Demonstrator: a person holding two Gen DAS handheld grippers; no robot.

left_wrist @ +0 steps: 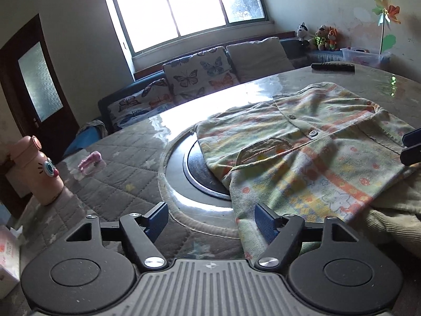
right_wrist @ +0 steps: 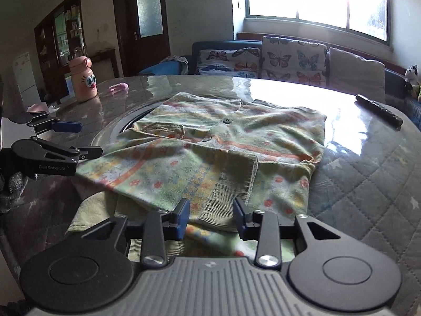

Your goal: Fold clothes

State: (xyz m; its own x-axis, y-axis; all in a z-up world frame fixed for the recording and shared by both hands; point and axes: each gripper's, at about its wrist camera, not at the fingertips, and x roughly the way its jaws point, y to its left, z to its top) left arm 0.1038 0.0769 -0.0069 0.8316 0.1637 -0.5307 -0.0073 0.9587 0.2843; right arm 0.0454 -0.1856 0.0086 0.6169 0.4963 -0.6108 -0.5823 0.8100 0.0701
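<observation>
Shirt (right_wrist: 210, 147) half-folded on table (right_wrist: 368, 158), both tongs (left_wrist: 211, 221) (right_wrist: 210, 217) open, empty, at its near edge.

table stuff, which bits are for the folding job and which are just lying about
For the job: patterned shirt, left tongs, right tongs.

Lying about: pink bottle, pink clip, black remote.

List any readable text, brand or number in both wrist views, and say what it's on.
"GenRobot.AI": printed in white on the side of the left gripper, as seen in the right wrist view.
White box at the left edge of the left wrist view: red marks on it, too blurred to read.
Shirt: cartoon print only, no legible words.
Nothing else readable.
</observation>
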